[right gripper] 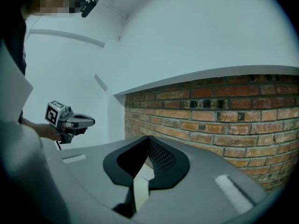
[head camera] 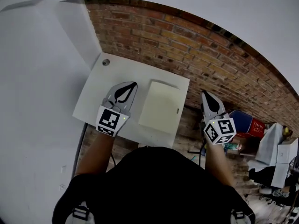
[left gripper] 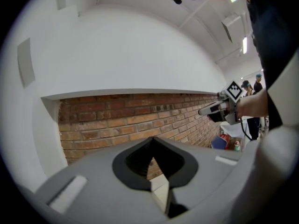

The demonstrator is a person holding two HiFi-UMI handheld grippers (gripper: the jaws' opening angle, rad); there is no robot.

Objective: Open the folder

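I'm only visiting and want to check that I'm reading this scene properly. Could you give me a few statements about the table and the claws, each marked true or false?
1. The pale cream rectangular folder lies closed on the small white table. True.
2. The left claw grips the folder. False: it is shut on nothing and sits over the table, to the folder's left.
3. The right claw hangs above the folder. False: it is beyond the table's right edge, shut and empty.
4. A small round grey disc sits near the table's far left corner. True.
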